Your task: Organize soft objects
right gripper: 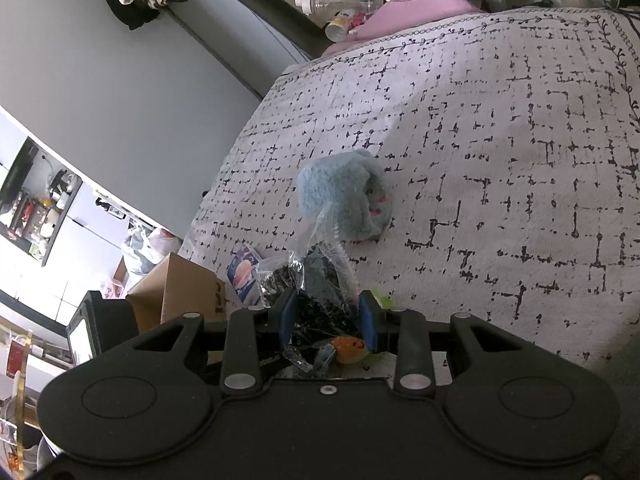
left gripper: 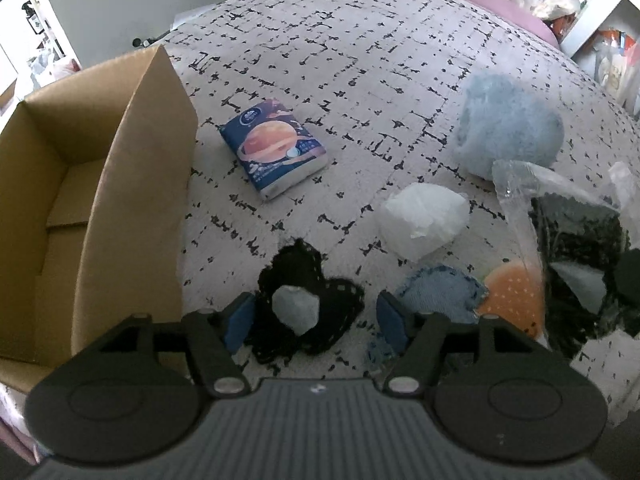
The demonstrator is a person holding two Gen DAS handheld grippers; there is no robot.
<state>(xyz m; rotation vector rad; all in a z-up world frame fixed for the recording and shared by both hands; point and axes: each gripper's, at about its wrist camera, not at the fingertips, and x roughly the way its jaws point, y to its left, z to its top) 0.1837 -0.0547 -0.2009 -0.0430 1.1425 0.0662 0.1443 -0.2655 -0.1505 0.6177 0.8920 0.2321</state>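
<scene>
On the patterned bedspread, my left gripper (left gripper: 316, 316) is open around a black lace item with a pale grey tag (left gripper: 304, 308), touching the cloth. Beside it lie a blue denim scrap (left gripper: 440, 292), an orange burger-shaped plush (left gripper: 512, 296), a white crumpled wad (left gripper: 424, 220), a fluffy blue plush (left gripper: 508, 128) and a tissue pack with a planet print (left gripper: 276, 148). My right gripper (right gripper: 328, 320) is shut on a clear plastic bag of black lace (right gripper: 320, 292), also in the left wrist view (left gripper: 576, 256). The blue plush (right gripper: 344, 196) lies beyond it.
An open cardboard box (left gripper: 132, 184) stands at the left edge of the bed, also in the right wrist view (right gripper: 180, 292). A purple pillow (left gripper: 500, 4) lies at the far end. Shelves and clutter surround the bed.
</scene>
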